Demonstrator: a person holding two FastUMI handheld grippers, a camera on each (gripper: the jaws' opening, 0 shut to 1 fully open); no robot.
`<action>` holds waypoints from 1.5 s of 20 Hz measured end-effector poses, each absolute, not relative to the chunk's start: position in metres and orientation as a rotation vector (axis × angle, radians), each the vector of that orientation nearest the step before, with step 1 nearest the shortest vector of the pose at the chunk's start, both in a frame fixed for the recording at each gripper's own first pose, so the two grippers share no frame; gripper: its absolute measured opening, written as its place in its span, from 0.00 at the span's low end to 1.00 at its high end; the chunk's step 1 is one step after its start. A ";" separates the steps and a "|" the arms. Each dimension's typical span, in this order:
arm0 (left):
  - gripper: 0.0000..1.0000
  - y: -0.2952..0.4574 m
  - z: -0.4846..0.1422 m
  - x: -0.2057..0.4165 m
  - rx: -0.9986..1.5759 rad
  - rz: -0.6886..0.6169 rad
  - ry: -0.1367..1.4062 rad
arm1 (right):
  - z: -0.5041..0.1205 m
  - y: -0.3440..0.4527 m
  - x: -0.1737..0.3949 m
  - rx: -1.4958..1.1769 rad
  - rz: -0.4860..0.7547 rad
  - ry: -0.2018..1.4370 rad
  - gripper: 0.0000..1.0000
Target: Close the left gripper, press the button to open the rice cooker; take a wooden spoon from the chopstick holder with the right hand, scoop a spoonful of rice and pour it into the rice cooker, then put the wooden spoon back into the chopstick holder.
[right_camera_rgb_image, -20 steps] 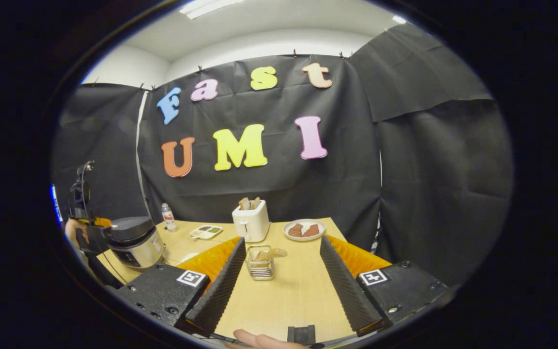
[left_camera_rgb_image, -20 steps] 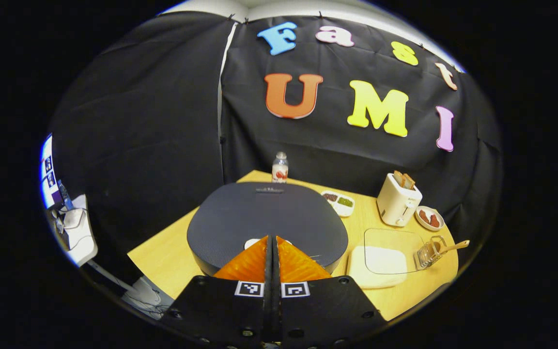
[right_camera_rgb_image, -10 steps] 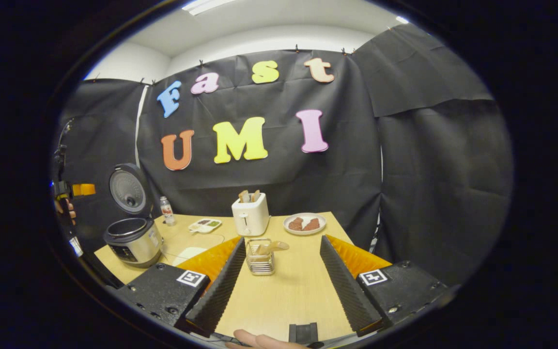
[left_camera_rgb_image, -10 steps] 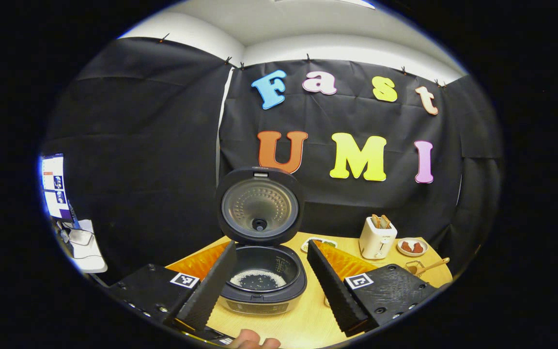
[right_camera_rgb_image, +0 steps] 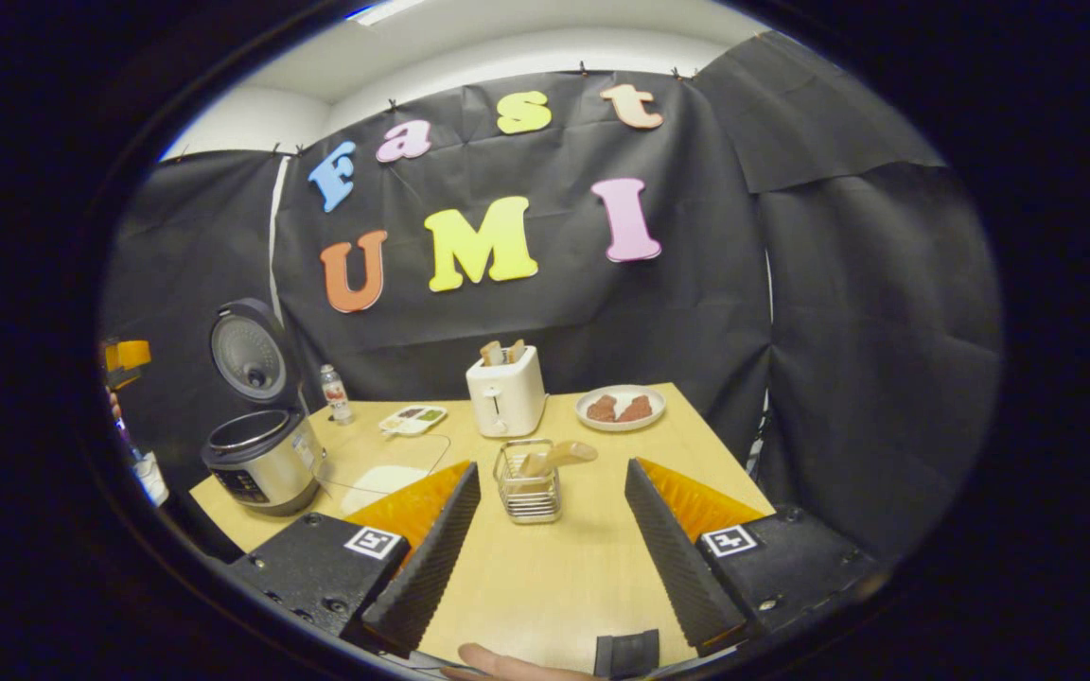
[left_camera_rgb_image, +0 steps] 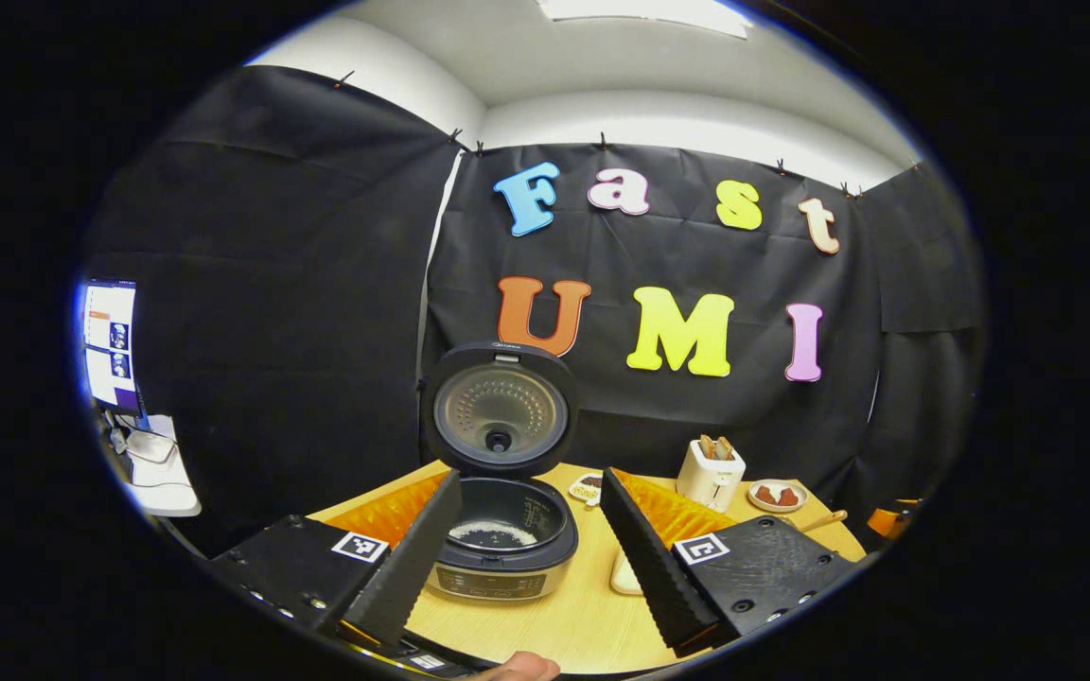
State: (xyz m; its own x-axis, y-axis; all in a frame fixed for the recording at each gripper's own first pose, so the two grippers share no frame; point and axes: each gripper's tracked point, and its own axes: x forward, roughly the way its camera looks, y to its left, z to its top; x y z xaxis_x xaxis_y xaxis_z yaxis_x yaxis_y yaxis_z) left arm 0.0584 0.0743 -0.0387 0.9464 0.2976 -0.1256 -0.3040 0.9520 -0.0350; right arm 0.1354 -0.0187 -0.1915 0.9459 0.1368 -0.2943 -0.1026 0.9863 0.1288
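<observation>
lid up on rice cooker (left_camera_rgb_image: pixel 505 534), so button part looks done. cooker sits right between left gripper (left_camera_rgb_image: pixel 526 544) fingers, which are spread wide, bit of rice already in pot

right gripper (right_camera_rgb_image: pixel 545 530) also spread wide, holding nothing. chopstick holder (right_camera_rgb_image: pixel 528 480) sits between its fingers, just ahead, wooden spoon (right_camera_rgb_image: pixel 559 455) leaning out of it toward right finger

left to do, far as I can tell: grab spoon, scoop rice, dump in cooker, spoon back in holder. so basically early days, one step down
</observation>
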 end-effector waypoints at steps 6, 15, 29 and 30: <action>0.94 0.051 -0.052 0.031 -0.009 0.268 0.120 | -0.249 -0.016 0.178 0.183 0.079 0.358 0.98; 0.94 0.020 -0.073 0.024 -0.009 0.190 0.129 | -0.268 0.006 0.261 0.238 0.107 0.218 0.82; 0.95 0.017 -0.100 0.019 -0.043 0.140 0.187 | -0.293 0.042 0.315 0.055 0.108 0.257 0.21; 0.95 0.017 -0.102 0.018 -0.050 0.134 0.186 | -0.292 0.043 0.316 0.040 0.111 0.259 0.21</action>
